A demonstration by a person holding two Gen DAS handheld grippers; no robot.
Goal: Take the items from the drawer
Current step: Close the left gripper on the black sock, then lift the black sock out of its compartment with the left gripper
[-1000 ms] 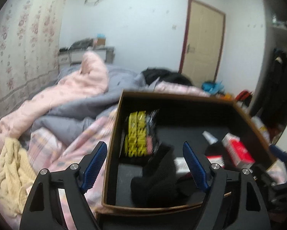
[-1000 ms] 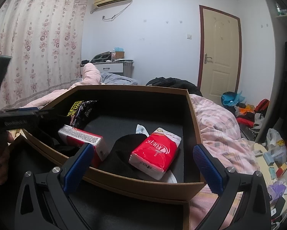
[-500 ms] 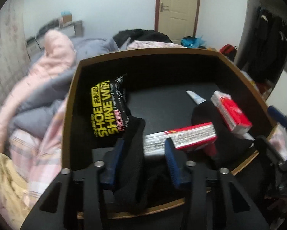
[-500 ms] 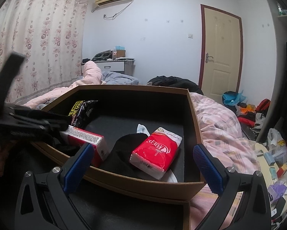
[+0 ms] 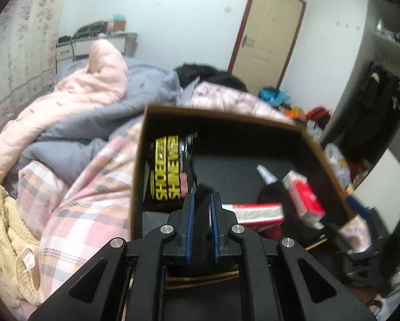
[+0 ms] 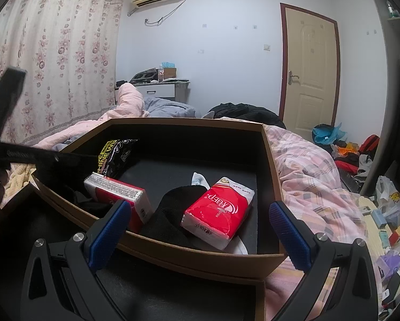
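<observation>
The open drawer [image 5: 138,176], brown-rimmed and black inside, sits in front of both grippers. My left gripper [image 5: 202,200] is shut on a black cloth [image 5: 201,230] at the drawer's near left corner. Behind it leans a black and yellow shoe-wipes packet [image 5: 167,171]. A flat red and white pack [image 5: 253,212], a red tissue pack [image 5: 304,198] and a white tube [image 5: 266,175] lie to the right. My right gripper [image 6: 200,226] stands open above the drawer's front rim [image 6: 200,256], facing the red tissue pack [image 6: 218,211] and a second black cloth [image 6: 170,211].
A bed with a pink quilt [image 5: 74,99], grey duvet and checked sheet [image 5: 93,187] lies left of and behind the drawer. A cream knit [image 5: 2,227] is at the left. Bags and clutter [image 6: 381,214] cover the floor on the right, near a closed door [image 6: 309,67].
My left gripper went from wide open to shut on the black cloth and has drawn back, up from the drawer's near corner. The right gripper has held still.
</observation>
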